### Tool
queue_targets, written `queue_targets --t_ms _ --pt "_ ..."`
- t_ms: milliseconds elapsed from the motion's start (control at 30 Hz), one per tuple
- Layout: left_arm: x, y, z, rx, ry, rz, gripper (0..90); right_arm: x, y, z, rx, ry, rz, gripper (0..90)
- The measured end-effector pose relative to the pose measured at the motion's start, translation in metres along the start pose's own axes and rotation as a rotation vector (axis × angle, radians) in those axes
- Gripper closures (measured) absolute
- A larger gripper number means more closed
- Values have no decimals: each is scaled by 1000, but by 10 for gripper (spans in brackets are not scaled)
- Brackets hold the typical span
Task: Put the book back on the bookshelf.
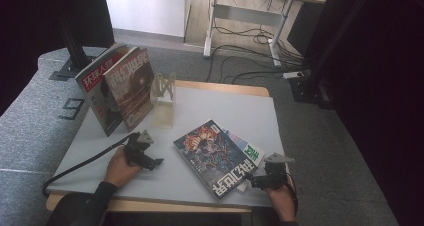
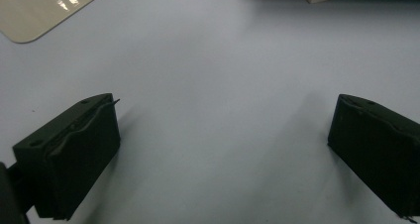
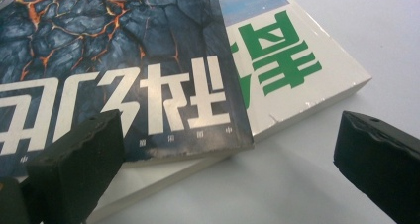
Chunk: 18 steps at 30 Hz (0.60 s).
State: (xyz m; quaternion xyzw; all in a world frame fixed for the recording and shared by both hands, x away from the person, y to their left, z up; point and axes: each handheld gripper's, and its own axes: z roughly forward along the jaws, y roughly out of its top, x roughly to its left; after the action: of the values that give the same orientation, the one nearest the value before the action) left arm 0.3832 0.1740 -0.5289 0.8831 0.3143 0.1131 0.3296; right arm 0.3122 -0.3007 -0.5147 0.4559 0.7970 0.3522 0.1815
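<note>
On the pale grey counter (image 1: 235, 111), ringed by grey carpet and dark curtains, two stacked magazines (image 1: 215, 156) lie flat near the right gripper (image 1: 255, 182), whose fingers stand apart just short of their corner. Left gripper (image 1: 150, 162) rests on bare surface, fingers apart and holding nothing. Two upright magazines (image 1: 122, 88) lean by a stand (image 1: 163, 98); their lower covers are shadowed.

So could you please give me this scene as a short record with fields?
surface: grey table
flat stack: dark magazine lying on a white one with green letters, near the table's front right
upright: two magazines leaning at the back left, beside a clear stand
left gripper: open, over bare table, holding nothing
right gripper: open, at the stack's near corner, fingers either side, not clamped
</note>
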Motion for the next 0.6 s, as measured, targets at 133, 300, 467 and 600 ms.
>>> queue_targets --t_ms 133,300,467,600 --pt "0 0 0 0 0 0 0 1 -2 -2 10 -5 -3 0" --pt "0 0 0 0 0 0 0 1 -4 -2 12 -12 -7 0" --pt "0 0 0 0 0 0 0 0 -4 -2 17 -9 -3 0" --pt "0 0 0 0 0 0 0 -3 -2 0 13 -18 10 0"
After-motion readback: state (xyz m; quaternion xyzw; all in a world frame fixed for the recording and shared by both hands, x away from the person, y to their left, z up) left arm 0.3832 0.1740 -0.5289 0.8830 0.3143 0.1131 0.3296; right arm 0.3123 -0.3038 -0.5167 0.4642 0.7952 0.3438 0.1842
